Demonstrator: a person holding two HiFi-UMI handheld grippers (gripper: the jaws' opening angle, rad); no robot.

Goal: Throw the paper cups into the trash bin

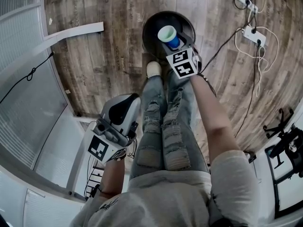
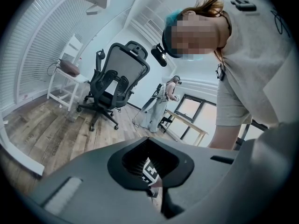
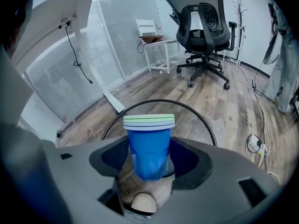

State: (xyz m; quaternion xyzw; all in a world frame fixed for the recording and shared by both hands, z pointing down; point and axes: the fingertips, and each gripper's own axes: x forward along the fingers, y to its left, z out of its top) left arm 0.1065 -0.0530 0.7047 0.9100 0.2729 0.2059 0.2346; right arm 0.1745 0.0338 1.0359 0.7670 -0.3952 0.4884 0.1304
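A stack of blue paper cups [image 1: 168, 35] with white rims hangs upright over the round black mesh trash bin [image 1: 150, 23] on the wood floor. My right gripper [image 1: 174, 44] is shut on the cups' lower half. In the right gripper view the cups [image 3: 148, 146] sit between the jaws, above the bin's rim [image 3: 198, 113]; the bin looks empty of cups. My left gripper [image 1: 124, 107] hangs low by the person's left side, far from the bin. In the left gripper view its jaws [image 2: 156, 171] meet with nothing between them.
The person's legs and a white shoe [image 1: 153, 68] stand right against the bin. Power strips and cables [image 1: 253, 32] lie on the floor to the right. A white desk frame [image 1: 71, 32] is at left. A black office chair [image 3: 203, 27] and a white side table [image 3: 156, 45] stand beyond.
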